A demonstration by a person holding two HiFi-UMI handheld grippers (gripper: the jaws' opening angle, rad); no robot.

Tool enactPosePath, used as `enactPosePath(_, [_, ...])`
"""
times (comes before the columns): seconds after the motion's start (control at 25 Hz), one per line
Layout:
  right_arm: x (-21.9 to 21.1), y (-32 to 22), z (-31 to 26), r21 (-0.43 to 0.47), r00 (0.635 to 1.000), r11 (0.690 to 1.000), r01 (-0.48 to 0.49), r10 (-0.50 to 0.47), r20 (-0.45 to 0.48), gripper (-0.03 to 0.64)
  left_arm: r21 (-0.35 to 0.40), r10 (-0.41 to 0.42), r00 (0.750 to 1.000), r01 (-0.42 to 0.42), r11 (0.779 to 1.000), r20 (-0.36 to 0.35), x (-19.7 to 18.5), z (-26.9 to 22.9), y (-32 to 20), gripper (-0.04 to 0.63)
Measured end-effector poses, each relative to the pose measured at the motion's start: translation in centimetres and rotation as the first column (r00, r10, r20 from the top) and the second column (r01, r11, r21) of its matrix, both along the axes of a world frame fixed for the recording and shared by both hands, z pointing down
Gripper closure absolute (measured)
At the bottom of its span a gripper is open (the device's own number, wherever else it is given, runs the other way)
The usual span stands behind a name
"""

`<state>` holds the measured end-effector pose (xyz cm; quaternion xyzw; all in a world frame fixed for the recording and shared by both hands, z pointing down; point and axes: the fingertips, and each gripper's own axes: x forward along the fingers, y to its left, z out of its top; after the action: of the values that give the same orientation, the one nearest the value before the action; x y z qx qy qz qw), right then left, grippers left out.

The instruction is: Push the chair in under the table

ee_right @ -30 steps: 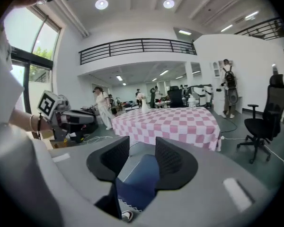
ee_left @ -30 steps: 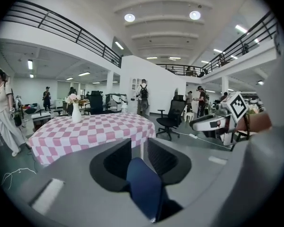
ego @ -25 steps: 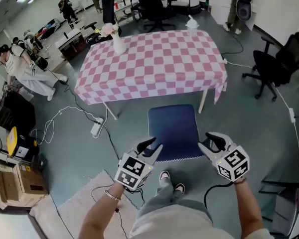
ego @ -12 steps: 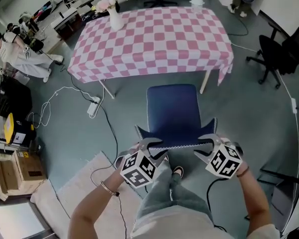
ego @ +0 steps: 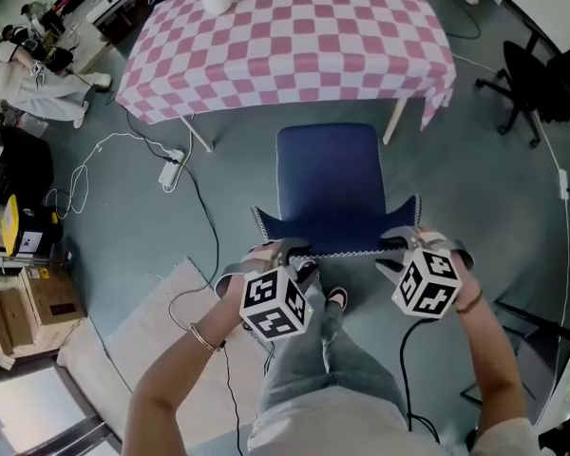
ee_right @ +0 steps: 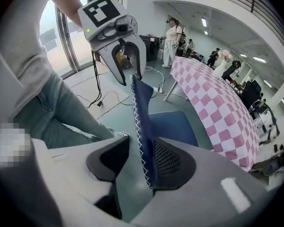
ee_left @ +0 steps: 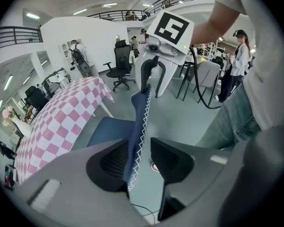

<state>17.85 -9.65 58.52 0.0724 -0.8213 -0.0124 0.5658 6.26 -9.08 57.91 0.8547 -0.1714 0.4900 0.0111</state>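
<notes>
The blue fabric-covered chair [ego: 328, 174] stood on the grey floor facing the table draped in a pink-and-white checked cloth [ego: 285, 36]. Its seat stopped just short of the table's near edge, between the two near legs, so it had not yet gone under. The person stood directly behind it, which I took to be the natural place to push from. Both tools were set over the top edge of the chair's thin backrest with white zigzag stitching [ego: 334, 243]. The left gripper [ego: 283, 253] was at that edge's left corner and the right gripper [ego: 399, 245] at its right corner. Spacing them this way looked meant to keep the chair square to the table and stop it swinging round. Each claw pointed steeply down and straddled the backrest. The left one's jaws were spreading, with the cloth edge lying against one pad and a clear gap to the other, so it clamped nothing. The right one's jaws were also parted, with the backrest resting on the table-side pad and daylight on the side nearer the person. To my eye this was a loose hook over the edge rather than a pinch, enough for a forward shove. A white power strip [ego: 168, 171] and its cables lay on the floor beyond the table's near-left corner, well clear of the chair's likely path.
</notes>
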Motion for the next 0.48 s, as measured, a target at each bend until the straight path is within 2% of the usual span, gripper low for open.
enactPosePath(0.36, [0.5,-1.5,2.8,0.015,0.991,0.999,0.029,-0.027,-0.13,0.46,0.023,0.057,0.989,-0.061,0.998,0.138,0.0,3.3,-1.1,0.436])
enactPosePath(0.44, [0.5,-1.7,3.5,0.035,0.988,0.999,0.026,-0.021,-0.153,0.462,0.015,0.044,0.988,-0.047,0.999,0.147,-0.2,3.8,-1.2,0.438])
enactPosePath(0.48, [0.4,-1.7,3.7,0.047,0.987,0.999,0.02,-0.013,-0.158,0.463,0.008,0.028,0.989,-0.029,1.0,0.145,-0.3,3.9,-1.2,0.467])
